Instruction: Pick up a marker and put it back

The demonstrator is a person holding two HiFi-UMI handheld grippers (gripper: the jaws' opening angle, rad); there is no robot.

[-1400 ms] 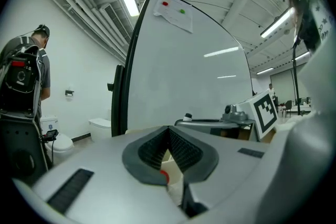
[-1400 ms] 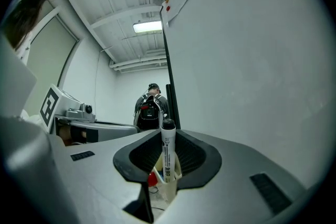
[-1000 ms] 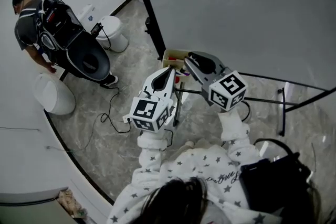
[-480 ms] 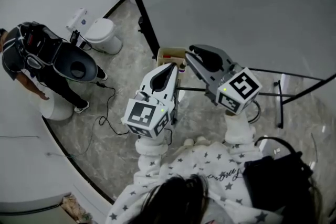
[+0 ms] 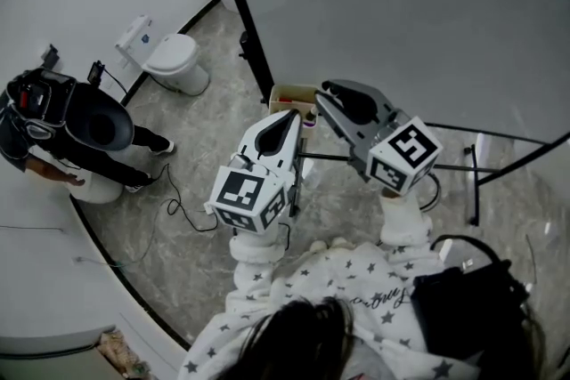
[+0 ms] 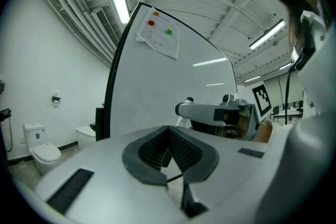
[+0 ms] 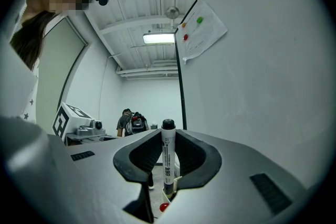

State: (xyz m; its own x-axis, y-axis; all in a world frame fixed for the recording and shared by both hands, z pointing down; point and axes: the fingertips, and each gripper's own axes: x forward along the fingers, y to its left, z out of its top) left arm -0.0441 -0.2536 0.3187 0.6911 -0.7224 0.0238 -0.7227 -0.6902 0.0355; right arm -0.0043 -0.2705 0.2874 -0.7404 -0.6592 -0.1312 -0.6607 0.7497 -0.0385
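A white marker with a black cap stands upright between the jaws of my right gripper, which is shut on it. In the head view that right gripper points at the small beige marker tray at the foot of the whiteboard. A red cap shows below the held marker. Just left of it and lower, my left gripper points the same way. In its own view the left gripper has its jaws together with nothing between them.
A person with a backpack bends over at the far left, near a white toilet. A cable trails across the marble floor. The whiteboard's black stand legs run to the right, and a black bag sits at my right side.
Both grippers rose slightly toward the tray a second ago and have since held still. The person at the left has walked further left. The marker stays in the right jaws.
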